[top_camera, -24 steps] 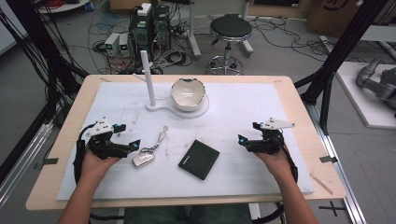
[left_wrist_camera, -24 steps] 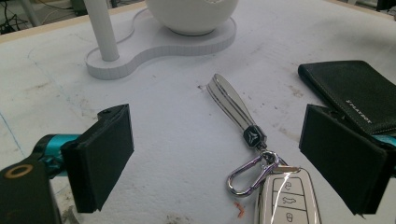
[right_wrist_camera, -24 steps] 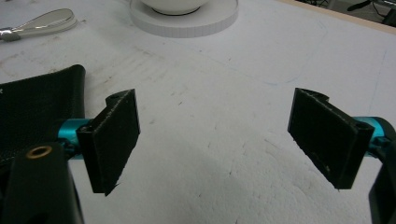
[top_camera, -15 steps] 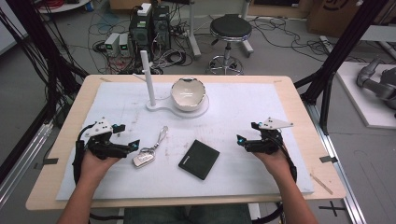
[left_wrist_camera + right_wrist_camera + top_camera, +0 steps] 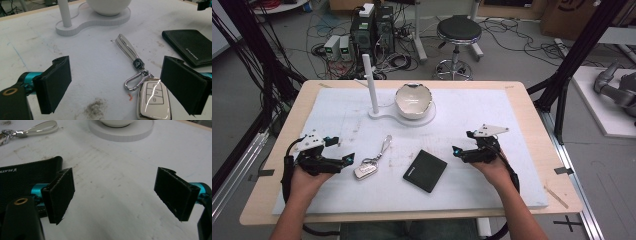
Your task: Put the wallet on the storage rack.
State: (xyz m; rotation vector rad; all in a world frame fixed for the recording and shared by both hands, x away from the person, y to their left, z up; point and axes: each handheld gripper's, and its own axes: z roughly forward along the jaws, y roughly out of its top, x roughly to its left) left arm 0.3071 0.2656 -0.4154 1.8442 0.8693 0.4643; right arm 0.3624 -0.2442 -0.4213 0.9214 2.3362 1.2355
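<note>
Here the left gripper [image 5: 347,159] rests low over the white foam mat [image 5: 512,120] with its two black jaws spread wide, and nothing is held between them. The white car key fob with a silver carabiner and a grey strap [image 5: 152,96] lies flat on the mat just in front of these jaws, nearer to the right-hand jaw in the left gripper view; its lower corner passes behind that jaw, but I cannot tell if they touch. The strap runs away from the jaws, toward the white stand with an upright white post [image 5: 65,15]. On the round end of this stand sits the white ceramic bowl [image 5: 413,100], well beyond the jaws.

The right gripper [image 5: 456,150] also stands wide open and grips nothing; between its jaws I see bare mat. The black leather wallet [image 5: 23,178] lies flat just beside the left-hand jaw in the right gripper view and partly behind it, outside the gap. In the high view the wallet lies between the two grippers, and the key fob lies between the wallet and the left gripper.
</note>
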